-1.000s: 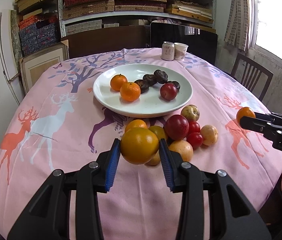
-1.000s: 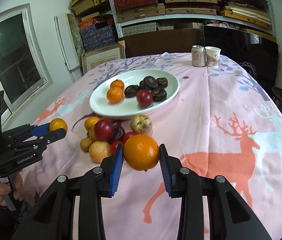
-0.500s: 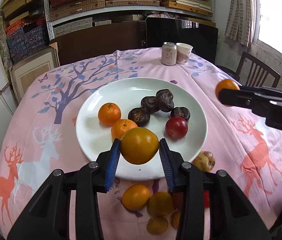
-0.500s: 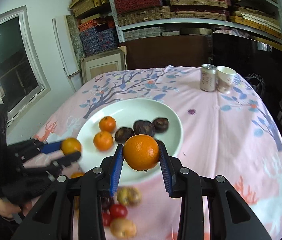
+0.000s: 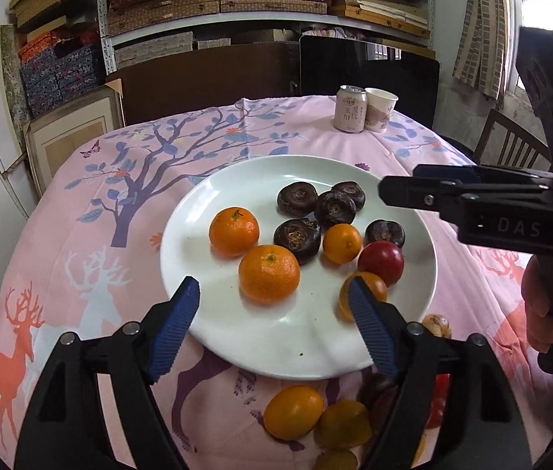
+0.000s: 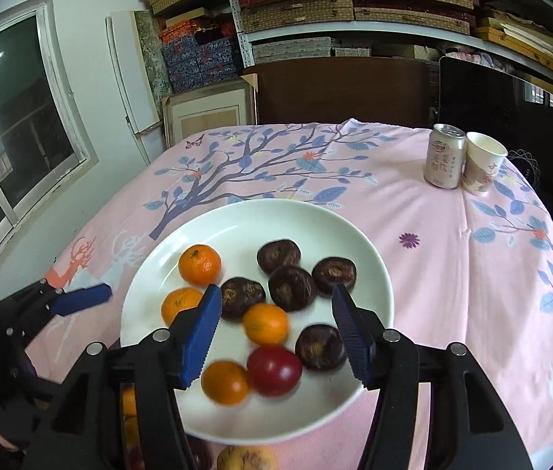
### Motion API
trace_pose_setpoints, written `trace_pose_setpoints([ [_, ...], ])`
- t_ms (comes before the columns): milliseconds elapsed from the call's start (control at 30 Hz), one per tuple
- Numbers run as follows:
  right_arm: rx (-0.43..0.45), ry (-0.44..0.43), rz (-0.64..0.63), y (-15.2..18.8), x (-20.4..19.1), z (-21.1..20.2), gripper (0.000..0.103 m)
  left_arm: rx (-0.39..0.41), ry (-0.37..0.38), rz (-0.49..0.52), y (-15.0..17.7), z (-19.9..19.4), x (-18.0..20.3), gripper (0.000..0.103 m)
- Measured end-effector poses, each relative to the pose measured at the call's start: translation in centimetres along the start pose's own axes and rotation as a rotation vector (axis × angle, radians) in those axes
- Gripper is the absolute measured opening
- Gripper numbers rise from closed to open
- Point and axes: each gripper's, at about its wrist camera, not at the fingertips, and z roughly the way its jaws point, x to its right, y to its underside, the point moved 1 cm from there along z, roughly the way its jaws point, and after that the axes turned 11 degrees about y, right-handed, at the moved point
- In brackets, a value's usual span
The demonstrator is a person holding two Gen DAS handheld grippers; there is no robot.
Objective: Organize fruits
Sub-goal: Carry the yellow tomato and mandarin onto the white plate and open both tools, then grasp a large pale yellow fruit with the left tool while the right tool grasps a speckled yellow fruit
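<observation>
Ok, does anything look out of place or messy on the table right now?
Nothing is spilled or damaged. The one loose end: several fruits lie on the tablecloth at the near rim of the white plate, outside it. The can and paper cup stand upright.

a round table under a pink deer-print tablecloth (image 6: 452, 258) bears a white plate (image 6: 362, 246) at centre, can (image 6: 444, 156) and paper cup (image 6: 482, 164) at one o'clock, loose fruits (image 5: 294, 411) at six.

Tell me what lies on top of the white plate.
On the white plate lie four oranges, five dark brown fruits and one red fruit. Anything under the fruits is covered.
</observation>
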Motion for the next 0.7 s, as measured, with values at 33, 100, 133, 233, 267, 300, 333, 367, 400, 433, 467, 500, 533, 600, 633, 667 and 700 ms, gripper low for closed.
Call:
trace_pose_setpoints([
  [33, 0.004, 0.0, 0.001, 0.5, 0.3, -0.8, 0.059, 0.002, 0.002, -0.001, 0.3, -0.6, 0.0, 0.076],
  [100, 0.002, 0.021, -0.005, 1.8, 0.6, -2.3, 0.059, 0.0, 0.015, -0.002, 1.5, -1.9, 0.3, 0.078],
  [133, 0.0, 0.019, -0.007, 2.5, 0.7, -3.1, 0.061, -0.001, 0.019, -0.001, 2.1, -2.5, 0.4, 0.079],
  [233, -0.005, 0.052, -0.02, 5.4, 1.0, -5.4, 0.066, -0.019, 0.028, 0.001, 4.6, -4.0, 1.1, 0.081],
  [267, -0.009, 0.051, -0.028, 6.8, 0.9, -6.2, 0.066, -0.027, 0.033, -0.002, 5.4, -4.5, 1.2, 0.081],
  [300, -0.019, 0.046, -0.036, 8.0, 1.0, -6.7, 0.066, -0.031, 0.037, -0.005, 6.3, -4.9, 1.4, 0.083],
  [333, -0.028, 0.042, -0.044, 9.1, 0.9, -7.1, 0.066, -0.033, 0.037, -0.007, 7.1, -5.3, 1.6, 0.085],
  [367, -0.043, 0.044, -0.058, 10.4, 0.6, -7.2, 0.066, -0.033, 0.033, -0.009, 8.0, -5.7, 1.8, 0.088],
  [400, -0.057, 0.051, -0.071, 11.6, 0.3, -7.3, 0.066, -0.033, 0.029, -0.007, 8.7, -5.9, 2.0, 0.088],
  [433, -0.068, 0.054, -0.086, 12.5, -0.1, -7.2, 0.066, -0.039, 0.024, -0.005, 9.4, -6.1, 2.2, 0.088],
  [467, -0.077, 0.052, -0.097, 13.1, -0.4, -7.0, 0.066, -0.046, 0.022, -0.005, 10.0, -6.1, 2.4, 0.088],
  [500, -0.085, 0.051, -0.107, 13.7, -0.8, -6.8, 0.066, -0.051, 0.018, -0.005, 10.4, -6.2, 2.5, 0.088],
  [533, -0.092, 0.052, -0.113, 14.1, -1.1, -6.5, 0.066, -0.056, 0.016, -0.008, 10.9, -6.3, 2.6, 0.088],
  [600, -0.105, 0.046, -0.114, 14.4, -1.6, -6.0, 0.066, -0.066, 0.018, -0.016, 11.4, -6.3, 2.7, 0.088],
  [633, -0.112, 0.045, -0.113, 14.6, -1.7, -5.8, 0.066, -0.067, 0.018, -0.018, 11.6, -6.5, 2.8, 0.088],
  [667, -0.123, 0.041, -0.112, 14.6, -1.9, -5.4, 0.066, -0.068, 0.017, -0.018, 11.9, -6.6, 2.9, 0.088],
  [700, -0.128, 0.039, -0.113, 14.6, -2.0, -5.3, 0.066, -0.069, 0.014, -0.017, 11.9, -6.7, 2.9, 0.088],
])
